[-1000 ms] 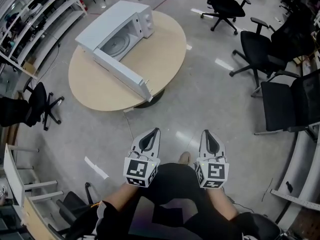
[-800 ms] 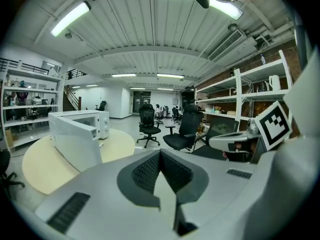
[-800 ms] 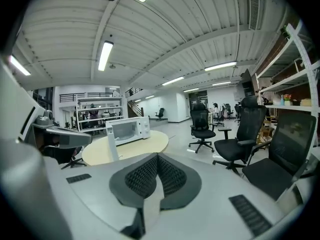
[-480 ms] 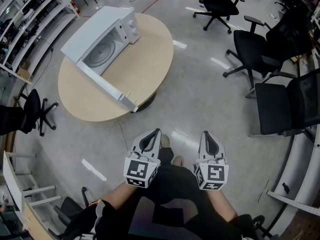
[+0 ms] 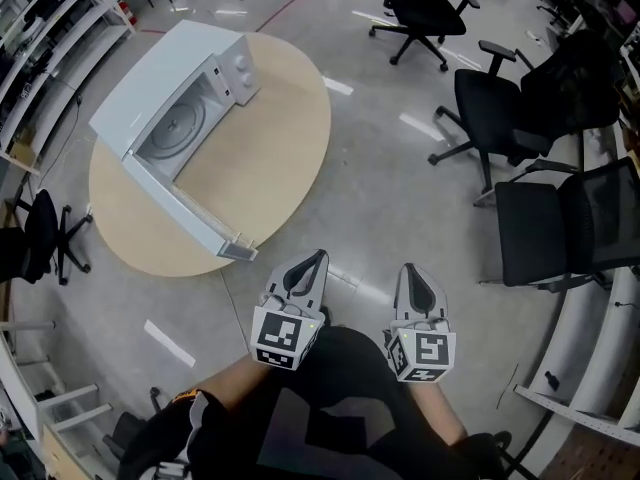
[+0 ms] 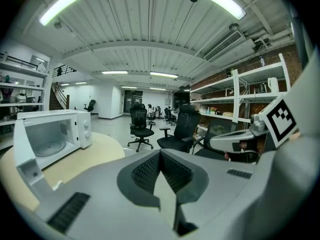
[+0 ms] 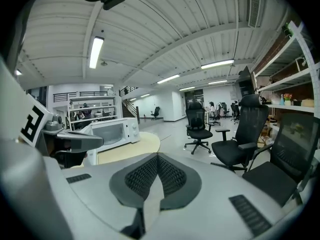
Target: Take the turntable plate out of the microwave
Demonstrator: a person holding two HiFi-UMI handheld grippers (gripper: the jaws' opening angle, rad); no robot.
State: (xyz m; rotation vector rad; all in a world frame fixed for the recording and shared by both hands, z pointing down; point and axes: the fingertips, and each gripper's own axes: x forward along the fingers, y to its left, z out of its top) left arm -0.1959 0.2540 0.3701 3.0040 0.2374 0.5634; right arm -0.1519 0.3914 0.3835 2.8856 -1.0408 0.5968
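Both claws are clenched on nothing: the left gripper point(image 5: 316, 258) and right gripper point(image 5: 408, 268) are held close to the body, tips pressed together. Well ahead and to their left, the microwave point(image 5: 150, 73) stands on the round table point(image 5: 280, 138), door point(image 5: 175, 203) open. The turntable plate point(image 5: 180, 123) appears to lie inside. Close in first, then part the jaws and lift the plate level by its rim.
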